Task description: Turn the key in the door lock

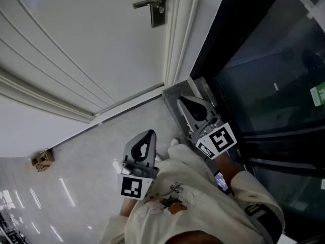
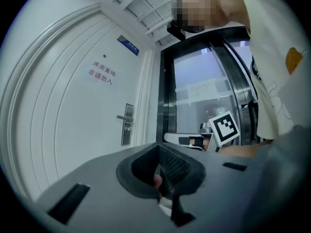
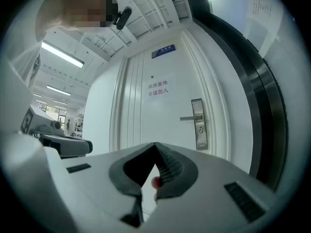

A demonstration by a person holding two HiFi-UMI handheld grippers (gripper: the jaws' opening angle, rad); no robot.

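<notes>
Far from the door, both tongs closed

The door is well apart; its lock sits under the handle, key too small to see. My left tongs and right tongs hold nothing; arriving closed, I may push the key, not pinch it.

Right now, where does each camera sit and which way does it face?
Head view: on the person's head, steeply down at the white door and lever handle; left gripper, right gripper, cream sweatshirt show.
Left gripper view: on the left gripper, level along its shut jaws at the door; right gripper's marker cube and sweatshirt show.
Right gripper view: on the right gripper, level along its shut jaws at the door.
Shared: all three see the lever handle.
</notes>
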